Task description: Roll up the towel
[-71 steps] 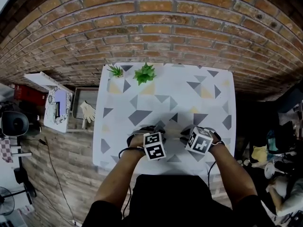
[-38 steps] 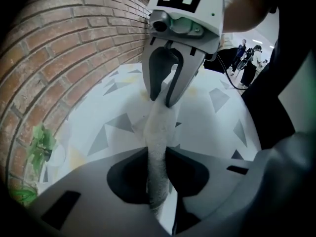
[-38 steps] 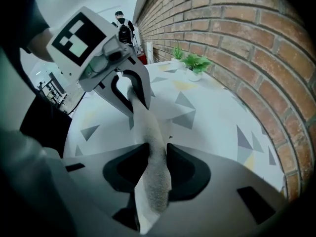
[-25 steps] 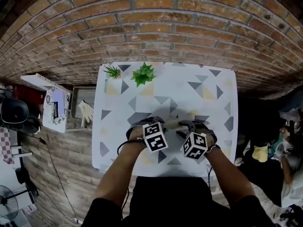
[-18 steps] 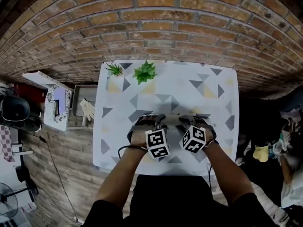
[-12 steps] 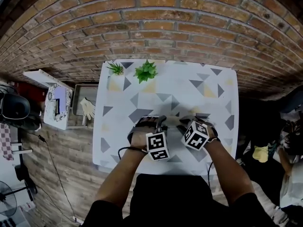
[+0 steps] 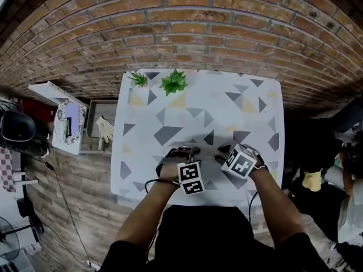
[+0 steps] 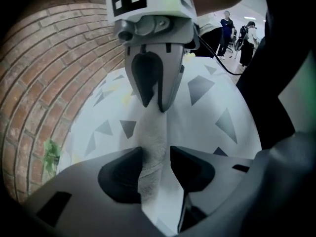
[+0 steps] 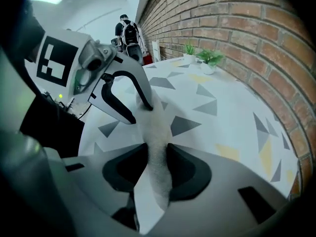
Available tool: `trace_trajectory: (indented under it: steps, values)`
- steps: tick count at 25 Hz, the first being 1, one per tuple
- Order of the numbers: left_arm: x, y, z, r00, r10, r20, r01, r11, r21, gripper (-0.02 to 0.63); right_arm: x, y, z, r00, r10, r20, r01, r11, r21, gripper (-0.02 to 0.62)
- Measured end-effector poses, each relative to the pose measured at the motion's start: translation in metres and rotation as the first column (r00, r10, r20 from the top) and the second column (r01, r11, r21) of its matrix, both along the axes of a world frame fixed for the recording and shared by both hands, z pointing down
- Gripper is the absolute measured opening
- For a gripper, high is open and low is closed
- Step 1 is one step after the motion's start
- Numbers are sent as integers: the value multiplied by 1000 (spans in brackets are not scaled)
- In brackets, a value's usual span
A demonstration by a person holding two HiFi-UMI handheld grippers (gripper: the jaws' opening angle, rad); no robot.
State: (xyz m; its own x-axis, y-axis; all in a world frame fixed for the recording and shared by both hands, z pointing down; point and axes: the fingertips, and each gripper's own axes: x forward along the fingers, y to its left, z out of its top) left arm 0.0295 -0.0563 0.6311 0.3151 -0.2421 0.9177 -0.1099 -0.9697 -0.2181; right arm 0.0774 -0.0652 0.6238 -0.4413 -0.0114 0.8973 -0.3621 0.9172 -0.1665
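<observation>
Looking along your left gripper (image 8: 156, 157), you have the rolled towel (image 8: 152, 132) running up the middle of the frame between its jaws. The roll lies against the pad on the left of the frame, while a thin strip of tabletop shows between it and the other pad. These jaws therefore stand loosely round the towel without pressing it (they have just been opening).

At the top of that same view, the far end of the roll sits between the tips of your right gripper (image 8: 154, 105). In the right gripper view the towel fills the gap from pad to pad and both pads touch it. That gripper has hold of its end, though its jaws have just been opening too.

In the head view both grippers sit at the lower middle of the frame, tips turned toward each other. The towel between them is hard to make out there. It lies on the lower part of the table (image 7: 187, 103), whose white cover carries grey and yellow triangles. Two small potted plants (image 7: 173, 85) stand at the table's upper left corner, next to the brick wall (image 7: 198, 27).
</observation>
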Motion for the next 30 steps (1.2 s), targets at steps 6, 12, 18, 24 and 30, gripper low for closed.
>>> trace_trajectory:
  steps: [6, 12, 18, 24, 30]
  values:
    - [-12, 1, -17, 987, -120, -106, 123, 992, 17, 189, 8, 0, -20, 988, 134, 80, -145, 978, 149, 196]
    - [-20, 9, -50, 930, -209, -303, 221, 975, 8, 184, 27, 27, -62, 888, 397, 232, -443, 874, 199, 150]
    - [-7, 25, -85, 859, -246, -448, 263, 964, -26, 153, 50, 63, -91, 786, 523, 328, -594, 786, 171, 69]
    - [5, 49, -121, 765, -316, -561, 326, 942, -85, 115, 58, 77, -122, 707, 548, 447, -667, 727, 164, 21]
    - [8, 88, -138, 652, -414, -635, 413, 897, -160, 95, 76, 128, -137, 648, 565, 511, -712, 687, 144, 17]
